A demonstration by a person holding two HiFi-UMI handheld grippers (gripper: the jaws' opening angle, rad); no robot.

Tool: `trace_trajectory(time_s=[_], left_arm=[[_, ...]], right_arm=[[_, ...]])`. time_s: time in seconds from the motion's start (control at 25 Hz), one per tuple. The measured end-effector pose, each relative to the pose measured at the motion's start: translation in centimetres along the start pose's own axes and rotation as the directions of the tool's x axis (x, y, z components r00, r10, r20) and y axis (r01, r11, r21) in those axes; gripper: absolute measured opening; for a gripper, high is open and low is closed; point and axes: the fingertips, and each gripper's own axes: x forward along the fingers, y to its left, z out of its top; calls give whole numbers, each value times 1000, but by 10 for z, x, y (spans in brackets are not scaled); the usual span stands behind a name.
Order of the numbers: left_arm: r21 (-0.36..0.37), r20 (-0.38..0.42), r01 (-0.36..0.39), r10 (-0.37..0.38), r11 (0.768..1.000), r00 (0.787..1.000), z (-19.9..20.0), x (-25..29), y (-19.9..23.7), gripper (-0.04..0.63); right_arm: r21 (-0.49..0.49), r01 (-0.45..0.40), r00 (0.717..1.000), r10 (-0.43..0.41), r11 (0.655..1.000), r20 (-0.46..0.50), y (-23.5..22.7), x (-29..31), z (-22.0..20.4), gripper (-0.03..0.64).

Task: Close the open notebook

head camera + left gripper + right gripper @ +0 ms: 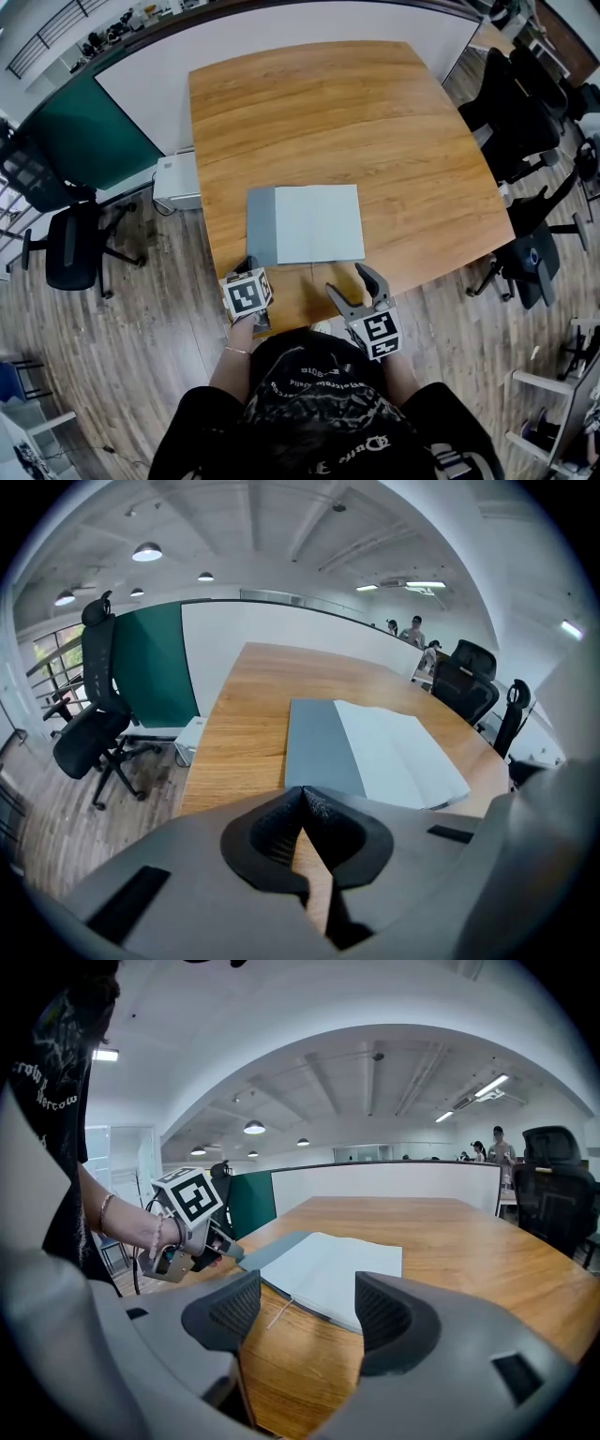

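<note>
The open notebook (319, 223) lies flat near the front edge of the wooden table (356, 112), with its grey cover (262, 227) spread to the left and white pages to the right. My left gripper (249, 266) sits at the cover's near-left corner. In the left gripper view its jaws (302, 797) are closed, meeting right on the cover's (319, 747) near edge. The right gripper view shows that left gripper (230, 1251) pinching the cover's (277, 1246) corner. My right gripper (347, 279) hovers open just in front of the notebook's near-right corner, with nothing between its fingers (307, 1309).
Black office chairs stand to the left (70, 246) and right (525, 122) of the table. A white box (175, 183) sits on the floor by the table's left edge. A green and white partition (122, 103) runs behind the table. The person's body is close to the front edge.
</note>
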Motion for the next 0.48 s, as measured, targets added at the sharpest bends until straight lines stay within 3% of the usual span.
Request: trace_trajectory(time_s=[0.48], left_arm=[[-35,183,96,-88,995,979,39,-49,-27,21]], right_arm=[[3,-1,1000,1,1000,2,2,0,-1,301]])
